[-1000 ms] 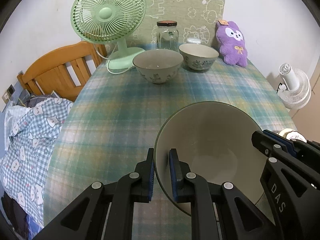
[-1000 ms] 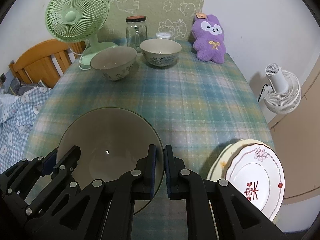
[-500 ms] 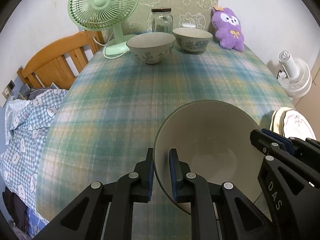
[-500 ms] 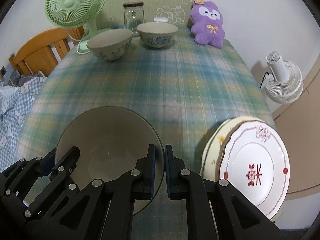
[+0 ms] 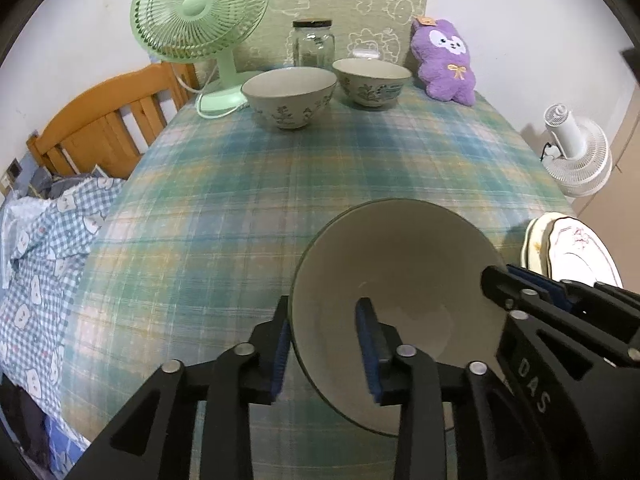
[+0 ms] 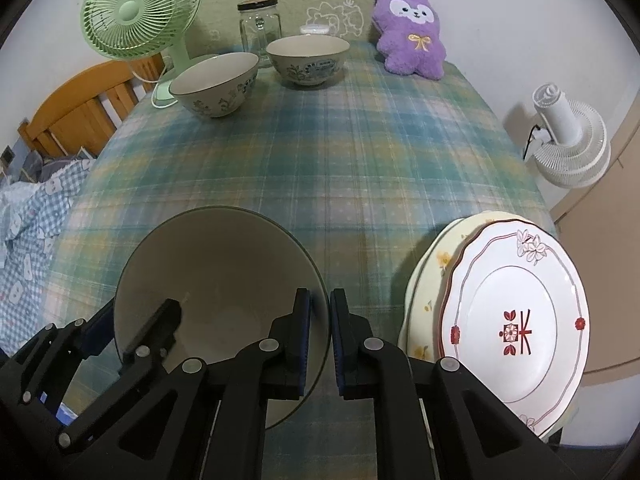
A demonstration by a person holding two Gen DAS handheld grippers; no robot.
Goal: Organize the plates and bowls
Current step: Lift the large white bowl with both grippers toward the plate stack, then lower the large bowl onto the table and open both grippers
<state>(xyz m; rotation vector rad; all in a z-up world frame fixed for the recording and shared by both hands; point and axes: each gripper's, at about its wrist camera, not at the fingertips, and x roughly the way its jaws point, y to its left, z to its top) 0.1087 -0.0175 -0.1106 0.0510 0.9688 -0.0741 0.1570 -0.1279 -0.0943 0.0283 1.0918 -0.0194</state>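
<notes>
Bowl (image 5: 404, 272) sits low over the near end of the worktop (image 5: 320, 168), held at its rim from both sides; whether its foot touches the cloth cannot be told. It looks like glazed ceramic: stiff, fairly heavy for its size, slick, and liable to chip. The thin rim is the only real hold, one wall between the jaws, and a two-sided hold suits the weight. The right gripper (image 6: 319, 332) has its jaws pinching the right-hand rim. The left gripper (image 5: 324, 344) has its jaws spread, one outside the wall and one inside, clear of it. Half a second ago those left jaws were clamped on the rim; now they are parted. Two more bowls (image 6: 216, 80) stand at the far end, and stacked plates (image 6: 516, 320) lie just right.
</notes>
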